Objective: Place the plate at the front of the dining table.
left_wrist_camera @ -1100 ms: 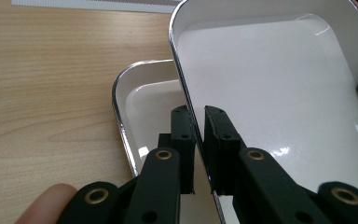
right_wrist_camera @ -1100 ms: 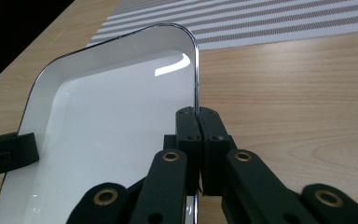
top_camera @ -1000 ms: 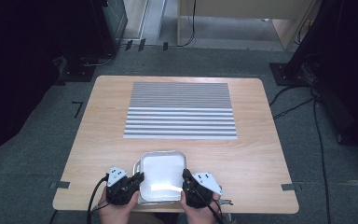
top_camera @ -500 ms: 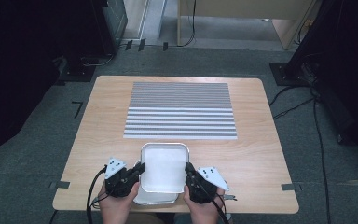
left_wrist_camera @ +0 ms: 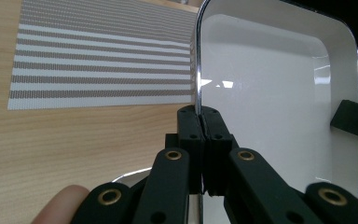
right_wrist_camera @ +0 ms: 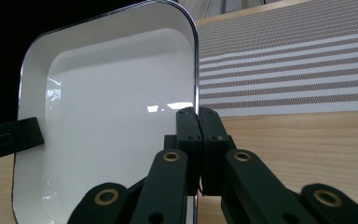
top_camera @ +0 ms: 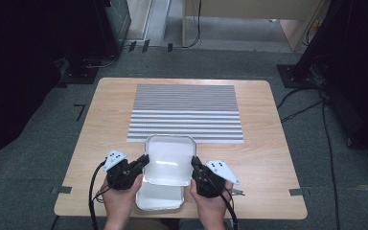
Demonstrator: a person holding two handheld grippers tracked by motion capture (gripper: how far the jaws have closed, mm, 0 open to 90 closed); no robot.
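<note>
- left gripper [top_camera: 143, 163] was clamped on the white tray's [top_camera: 170, 158] left rim
- right gripper [top_camera: 195, 165] pinched its right rim
- tray sat lifted over a second tray [top_camera: 158, 199]

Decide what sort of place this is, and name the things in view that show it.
Probably a lab or recording room, not a kitchen: a bare wooden table on grey carpet, loose cables on the floor, dark equipment stands, and only a striped placemat laid out.
</note>
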